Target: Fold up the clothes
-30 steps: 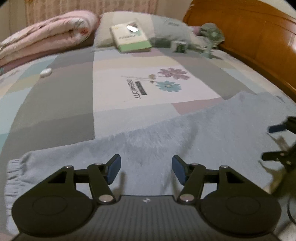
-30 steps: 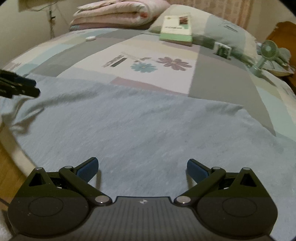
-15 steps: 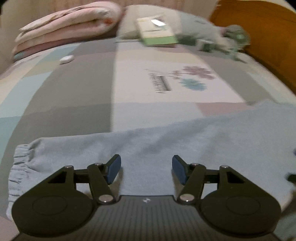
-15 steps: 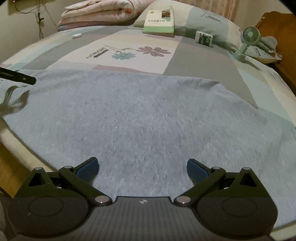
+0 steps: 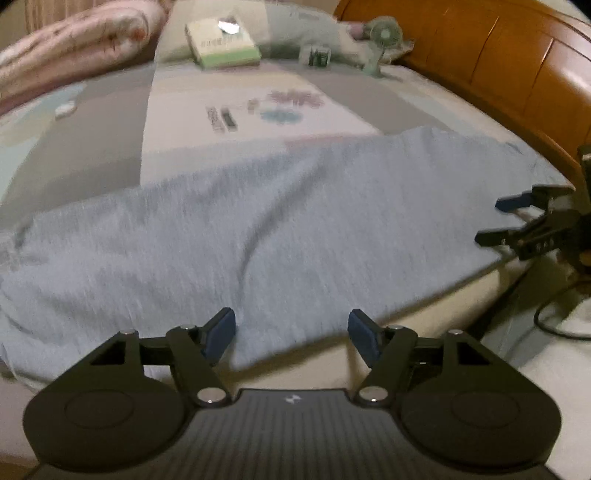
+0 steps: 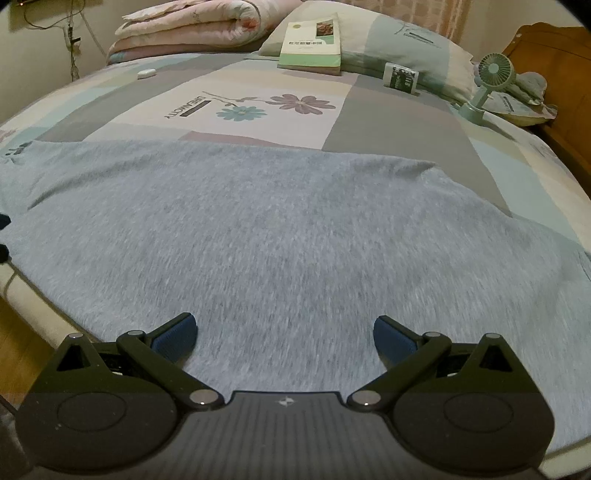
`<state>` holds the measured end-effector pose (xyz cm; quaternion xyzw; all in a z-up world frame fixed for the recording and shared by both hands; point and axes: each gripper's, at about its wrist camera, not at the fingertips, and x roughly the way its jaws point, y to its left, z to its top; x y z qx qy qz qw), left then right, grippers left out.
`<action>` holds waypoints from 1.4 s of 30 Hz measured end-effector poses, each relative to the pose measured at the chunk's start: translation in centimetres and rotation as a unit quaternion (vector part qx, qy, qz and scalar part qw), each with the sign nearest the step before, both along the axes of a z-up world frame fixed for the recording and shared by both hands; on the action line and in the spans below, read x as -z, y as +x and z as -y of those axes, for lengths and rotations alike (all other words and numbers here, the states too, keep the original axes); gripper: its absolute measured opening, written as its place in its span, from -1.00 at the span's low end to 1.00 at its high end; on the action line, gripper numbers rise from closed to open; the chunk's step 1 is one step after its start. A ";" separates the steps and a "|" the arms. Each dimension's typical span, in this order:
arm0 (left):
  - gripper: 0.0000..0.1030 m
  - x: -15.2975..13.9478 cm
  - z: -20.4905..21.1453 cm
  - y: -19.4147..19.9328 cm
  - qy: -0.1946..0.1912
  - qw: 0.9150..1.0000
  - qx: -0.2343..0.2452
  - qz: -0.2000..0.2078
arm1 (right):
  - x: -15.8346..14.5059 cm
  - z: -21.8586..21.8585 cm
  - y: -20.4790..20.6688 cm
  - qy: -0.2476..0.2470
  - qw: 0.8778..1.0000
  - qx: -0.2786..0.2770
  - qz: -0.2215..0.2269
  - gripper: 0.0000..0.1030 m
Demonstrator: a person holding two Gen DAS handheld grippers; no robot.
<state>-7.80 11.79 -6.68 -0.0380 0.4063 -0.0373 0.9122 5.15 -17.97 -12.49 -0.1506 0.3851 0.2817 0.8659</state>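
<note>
A light blue-grey garment [image 5: 280, 229] lies spread flat across the near part of the bed, reaching its front edge. My left gripper [image 5: 291, 334] hovers open over the garment's near hem, nothing between its blue pads. The right gripper [image 5: 509, 221] shows at the far right of the left wrist view, open, above the garment's right end. In the right wrist view the garment [image 6: 280, 236] fills the foreground and my right gripper [image 6: 284, 338] stands open just above it, holding nothing.
A patchwork bedsheet [image 6: 258, 103] covers the bed. At the back lie a folded pink quilt [image 6: 192, 27], a pillow with a green book [image 6: 312, 40], a small box [image 6: 400, 77] and a green desk fan [image 6: 487, 85]. A wooden bed frame [image 5: 509, 74] runs along the right.
The left gripper has pulled back toward the bed's front edge and swung right, so the right gripper is in its view again. The right gripper moved slightly closer over the garment. Both stay open.
</note>
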 end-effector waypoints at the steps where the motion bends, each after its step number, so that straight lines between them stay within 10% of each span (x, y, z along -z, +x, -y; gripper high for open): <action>1: 0.31 -0.4 0.0 0.1 -0.011 1.000 0.000 0.014 | 0.0 0.0 0.0 0.000 1.000 0.001 0.000 1.00; 12: 0.42 0.6 -0.4 0.6 -0.133 0.990 0.005 -0.054 | 0.1 0.0 0.0 0.002 1.000 0.003 0.000 1.00; 19: 0.44 -2.2 -3.6 2.1 -0.009 0.998 -0.059 0.029 | -1.0 -1.7 0.4 -0.001 1.000 -0.016 0.002 1.00; 25: 0.43 0.1 -7.3 2.5 0.133 0.975 -0.179 0.014 | -3.0 -6.7 1.2 0.012 0.995 -0.096 0.025 1.00; 36: 0.52 2.0 -10.5 -1.3 0.062 0.978 -0.202 -0.008 | 0.2 -8.7 -1.0 0.016 0.982 -0.188 0.000 1.00; 42: 0.47 0.7 -9.0 -0.2 0.109 0.976 -0.187 -0.009 | -0.3 -5.9 -1.5 0.027 0.986 -0.162 -0.005 1.00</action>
